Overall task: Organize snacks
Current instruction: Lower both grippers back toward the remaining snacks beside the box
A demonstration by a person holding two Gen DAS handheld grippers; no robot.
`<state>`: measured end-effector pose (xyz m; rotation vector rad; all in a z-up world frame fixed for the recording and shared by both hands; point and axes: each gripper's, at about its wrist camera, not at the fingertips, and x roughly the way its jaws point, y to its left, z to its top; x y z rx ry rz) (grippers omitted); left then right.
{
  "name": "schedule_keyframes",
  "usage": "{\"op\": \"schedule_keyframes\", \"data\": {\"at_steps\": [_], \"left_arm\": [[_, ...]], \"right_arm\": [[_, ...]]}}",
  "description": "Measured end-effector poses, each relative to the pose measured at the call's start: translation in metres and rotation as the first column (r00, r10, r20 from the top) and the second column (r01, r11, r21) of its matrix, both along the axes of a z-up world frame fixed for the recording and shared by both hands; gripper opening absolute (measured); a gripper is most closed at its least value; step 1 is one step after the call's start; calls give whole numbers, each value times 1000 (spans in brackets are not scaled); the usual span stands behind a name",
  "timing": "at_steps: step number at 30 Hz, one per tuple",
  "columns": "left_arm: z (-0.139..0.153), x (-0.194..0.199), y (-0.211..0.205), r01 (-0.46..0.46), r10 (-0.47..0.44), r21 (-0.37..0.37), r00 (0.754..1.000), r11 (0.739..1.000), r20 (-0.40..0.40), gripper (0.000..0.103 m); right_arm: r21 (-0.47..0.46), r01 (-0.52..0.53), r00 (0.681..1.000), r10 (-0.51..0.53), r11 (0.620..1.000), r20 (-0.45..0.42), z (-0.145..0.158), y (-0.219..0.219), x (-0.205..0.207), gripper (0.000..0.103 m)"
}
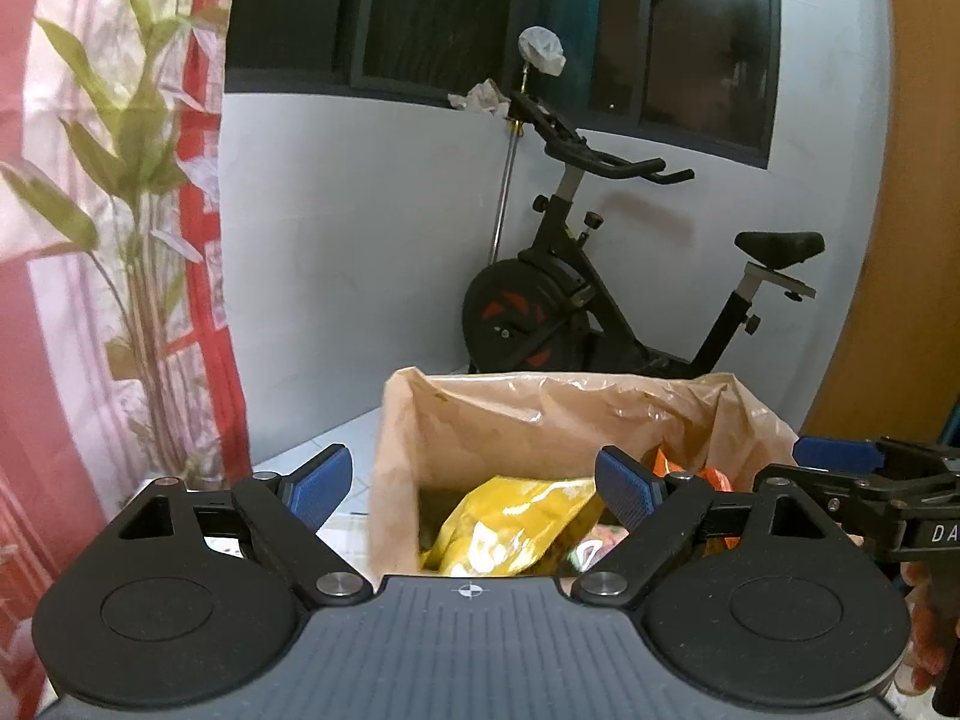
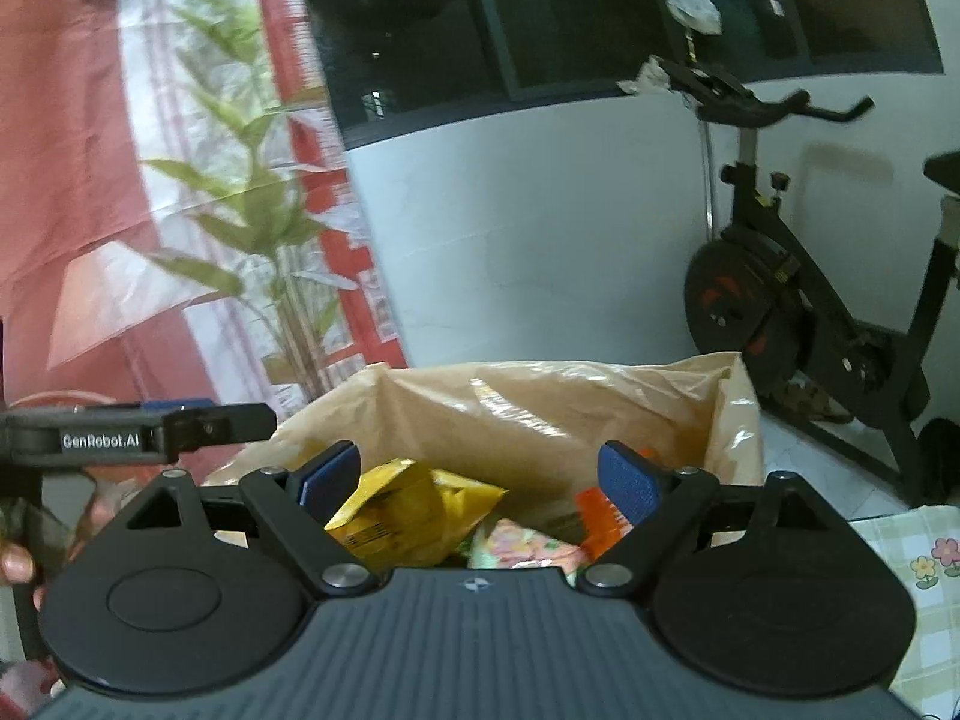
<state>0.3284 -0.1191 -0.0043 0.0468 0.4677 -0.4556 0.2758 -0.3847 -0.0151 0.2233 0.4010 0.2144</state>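
Observation:
An open tan bag (image 1: 498,414) (image 2: 540,402) stands in front of both grippers, upright with its mouth wide. Inside lie a yellow snack packet (image 1: 510,528) (image 2: 414,510), an orange packet (image 1: 678,465) (image 2: 594,516) and a pink flowered packet (image 2: 528,543). My left gripper (image 1: 474,489) is open over the bag's left wall, one blue pad outside it, nothing between the pads. My right gripper (image 2: 480,480) is open above the bag's mouth with the packets below it, pressing on none. Each gripper also shows at the edge of the other's view, right gripper (image 1: 840,453), left gripper (image 2: 180,414).
An exercise bike (image 1: 612,276) (image 2: 810,276) stands against the pale wall behind the bag. A leafy plant (image 1: 138,192) (image 2: 264,222) and a red and white curtain (image 1: 36,360) are at the left. A checked flowered cloth (image 2: 924,564) lies at the right. A hand (image 1: 930,630) holds the right gripper.

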Motion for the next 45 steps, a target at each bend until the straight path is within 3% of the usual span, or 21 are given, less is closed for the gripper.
{"op": "schedule_keyframes", "data": {"at_steps": [9,18,25,31,45], "left_arm": [[-11,-61,56,27,-26,33,999,999,-36,90],[-56,-104,95,-20,23,26,994,999,-106,89],[-96,-121,92,-71,69,-11,987,997,-147,87],[-118,-136,83,-70,75,38,985,997,-155,87],[-130,-139,91,-131,134,25,975,991,-179,86]], "right_arm": [[10,-47,999,47,999,25,-6,38,-53,89],[-17,-70,997,70,997,-24,-48,65,-102,89],[-61,-68,984,57,996,-167,-104,77,-124,89],[-31,-58,957,47,998,-287,-133,78,-129,88],[176,37,895,46,984,-444,-173,57,-99,83]]}}
